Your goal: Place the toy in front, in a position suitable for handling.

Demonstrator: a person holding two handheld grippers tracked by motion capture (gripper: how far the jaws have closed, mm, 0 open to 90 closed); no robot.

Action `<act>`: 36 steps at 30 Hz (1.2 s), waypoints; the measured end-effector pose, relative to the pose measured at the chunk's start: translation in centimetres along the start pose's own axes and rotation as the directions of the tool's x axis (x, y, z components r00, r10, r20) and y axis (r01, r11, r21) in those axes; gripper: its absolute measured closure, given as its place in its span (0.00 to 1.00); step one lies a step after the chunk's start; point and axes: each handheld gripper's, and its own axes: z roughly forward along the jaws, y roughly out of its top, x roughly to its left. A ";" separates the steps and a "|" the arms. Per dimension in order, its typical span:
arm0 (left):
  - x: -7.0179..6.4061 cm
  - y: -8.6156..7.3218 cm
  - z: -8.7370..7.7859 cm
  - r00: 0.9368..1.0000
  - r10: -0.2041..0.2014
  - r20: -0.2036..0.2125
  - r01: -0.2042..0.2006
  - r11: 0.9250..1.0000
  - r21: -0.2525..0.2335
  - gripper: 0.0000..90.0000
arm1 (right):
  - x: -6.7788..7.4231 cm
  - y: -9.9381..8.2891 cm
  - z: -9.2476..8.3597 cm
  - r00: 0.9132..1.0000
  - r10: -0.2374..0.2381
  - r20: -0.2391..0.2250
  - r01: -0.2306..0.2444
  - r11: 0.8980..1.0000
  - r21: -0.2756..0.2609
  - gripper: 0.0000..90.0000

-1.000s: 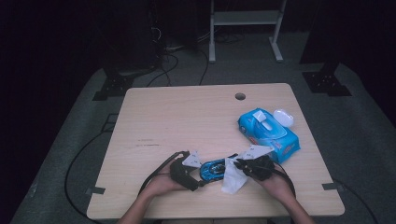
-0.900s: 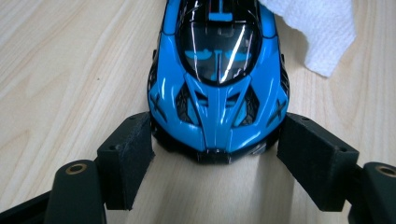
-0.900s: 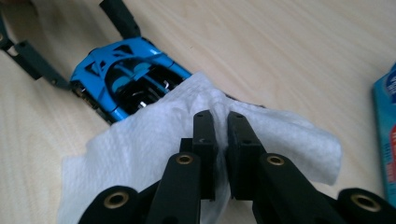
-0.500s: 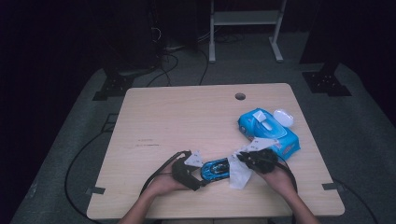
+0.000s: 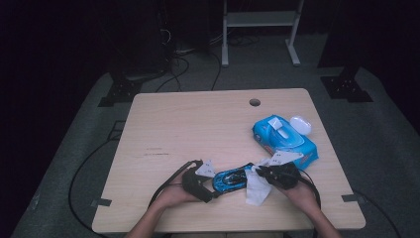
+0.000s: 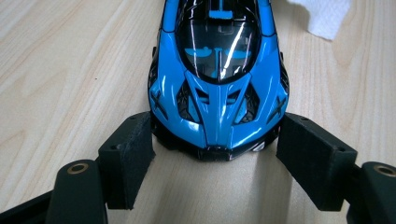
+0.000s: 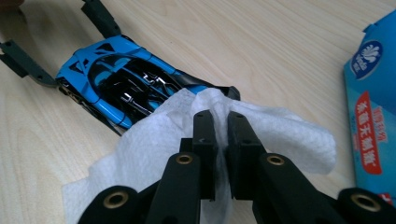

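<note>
While the blue toy car [image 6: 218, 74] is braced on the table [image 5: 198, 129] between the left gripper's [image 6: 217, 158] part-open jaws, seemingly to stop it sliding, a white wipe [image 7: 177, 140] is pinched in the shut right gripper [image 7: 223, 126] against its tail for cleaning; Chinese characters are printed on the wipes pack [image 7: 373, 112]

One blue toy car [image 5: 232, 179]; one white wipe [image 5: 258, 190]; one blue wipes pack [image 5: 286, 140]; two grippers, left gripper [image 5: 204, 182] and right gripper [image 5: 263, 173].
</note>
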 end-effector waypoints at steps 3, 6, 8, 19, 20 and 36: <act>0.0 0.0 0.0 1.000 0.002 -0.004 -0.002 1.000 0.002 0.30 | 1.1 0.3 0.3 0.994 -0.059 -0.097 0.059 0.998 0.001 0.92; 0.0 0.0 0.0 1.000 0.004 0.000 -0.004 1.000 0.001 0.30 | 1.1 0.1 0.1 0.990 -0.090 -0.111 0.092 0.996 0.015 0.92; 0.0 0.0 0.0 1.000 0.002 -0.001 -0.002 1.000 0.001 0.30 | 0.5 0.2 -0.1 0.992 -0.070 -0.102 0.071 0.997 0.013 0.92; 0.0 -0.1 0.0 1.000 0.000 0.001 0.000 1.000 -0.007 0.30 | -0.9 2.4 2.6 0.999 -0.042 -0.022 0.043 0.998 0.039 0.92; 0.0 -0.1 0.0 1.000 0.002 0.000 -0.002 1.000 -0.005 0.30 | -1.2 2.0 2.2 0.999 -0.028 -0.019 0.029 0.999 0.034 0.92; 0.0 -0.1 0.0 1.000 0.001 -0.001 -0.001 1.000 -0.007 0.30 | 0.1 0.1 0.7 0.995 -0.011 -0.100 0.012 1.000 0.016 0.92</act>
